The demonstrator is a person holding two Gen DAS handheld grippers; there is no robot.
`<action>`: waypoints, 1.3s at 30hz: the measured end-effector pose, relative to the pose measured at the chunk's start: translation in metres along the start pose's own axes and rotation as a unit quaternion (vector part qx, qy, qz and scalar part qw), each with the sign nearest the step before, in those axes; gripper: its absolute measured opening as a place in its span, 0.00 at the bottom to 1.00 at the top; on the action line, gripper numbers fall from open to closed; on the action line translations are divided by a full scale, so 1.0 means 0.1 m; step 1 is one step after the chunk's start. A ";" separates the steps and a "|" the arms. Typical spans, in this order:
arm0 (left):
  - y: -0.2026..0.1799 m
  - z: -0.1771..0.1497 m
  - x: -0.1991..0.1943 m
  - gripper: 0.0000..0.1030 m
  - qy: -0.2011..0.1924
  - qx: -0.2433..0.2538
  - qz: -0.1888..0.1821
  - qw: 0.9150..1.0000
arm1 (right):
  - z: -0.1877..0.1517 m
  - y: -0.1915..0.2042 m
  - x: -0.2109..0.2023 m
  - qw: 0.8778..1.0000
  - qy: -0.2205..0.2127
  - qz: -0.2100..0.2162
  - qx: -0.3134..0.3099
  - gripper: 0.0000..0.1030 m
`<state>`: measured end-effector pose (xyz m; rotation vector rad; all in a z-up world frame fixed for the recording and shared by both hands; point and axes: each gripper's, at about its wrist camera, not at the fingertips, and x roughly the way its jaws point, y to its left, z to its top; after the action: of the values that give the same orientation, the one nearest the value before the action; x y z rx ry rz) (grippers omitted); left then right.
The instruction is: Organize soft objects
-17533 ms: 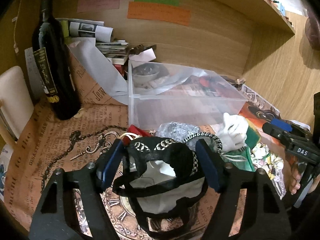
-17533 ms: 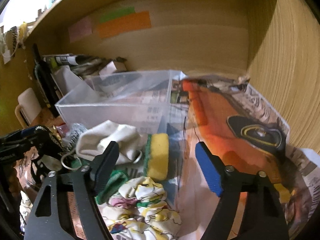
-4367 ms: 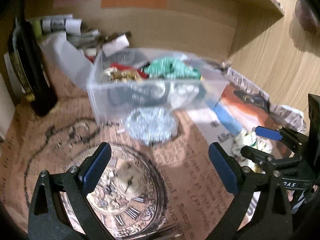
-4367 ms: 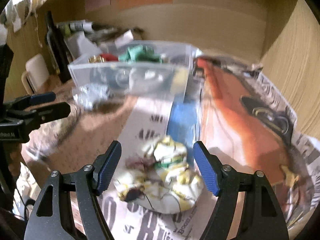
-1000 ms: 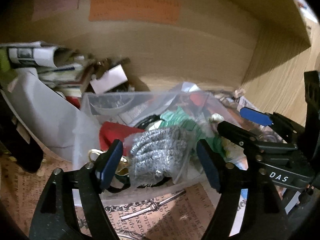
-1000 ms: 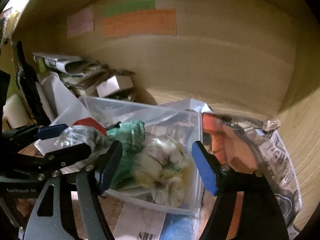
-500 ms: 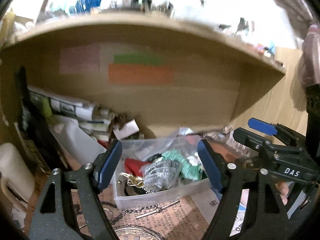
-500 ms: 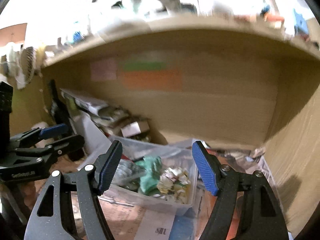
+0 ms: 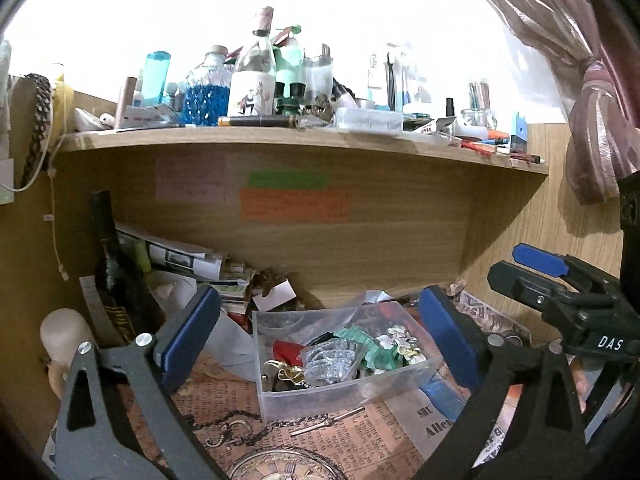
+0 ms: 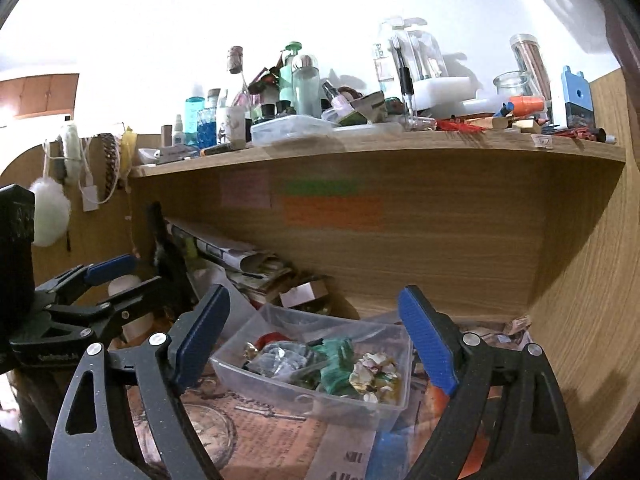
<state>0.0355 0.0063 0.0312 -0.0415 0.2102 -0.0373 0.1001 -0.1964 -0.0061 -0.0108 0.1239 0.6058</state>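
Observation:
A clear plastic bin [image 9: 276, 394] stands on the paper-covered desk under the shelf; it also shows in the right wrist view [image 10: 256, 376]. It holds a silver mesh scrubber [image 9: 330, 360], a green cloth [image 9: 370, 350], a crumpled floral cloth [image 10: 372, 372], a red item [image 9: 286, 350] and a gold chain [image 9: 286, 372]. My left gripper [image 9: 318, 340] is open and empty, held back from and above the bin. My right gripper [image 10: 316, 344] is open and empty, likewise back from the bin.
A dark wine bottle [image 9: 114, 276] stands at the left with stacked papers [image 9: 180, 258] behind the bin. A wooden shelf [image 9: 304, 136] above carries several bottles and jars. Wood panels close the back and right side. A curtain [image 9: 592, 152] hangs at right.
Both grippers have pulled back and up from the bin, and now the shelf top shows. The scrubber and floral cloth lie in the bin, released.

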 end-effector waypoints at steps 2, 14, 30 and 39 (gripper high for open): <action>-0.02 -0.01 -0.03 0.99 -0.002 0.001 0.002 1.000 | -0.02 0.01 -0.04 1.000 -0.004 0.000 0.002 0.94; -0.06 -0.06 -0.08 1.00 -0.001 0.005 0.007 1.000 | -0.06 0.05 -0.14 1.000 -0.014 -0.006 0.010 0.99; -0.07 -0.09 -0.06 1.00 0.003 0.007 0.003 1.000 | -0.07 0.04 -0.14 1.000 -0.014 -0.007 0.012 1.00; -0.05 -0.10 -0.04 1.00 0.005 0.006 0.001 1.000 | -0.10 0.05 -0.14 1.000 -0.008 -0.002 0.015 1.00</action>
<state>0.0292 0.0011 0.0221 -0.0287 0.2206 -0.0370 0.0846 -0.2005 -0.0138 0.0222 0.1165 0.5999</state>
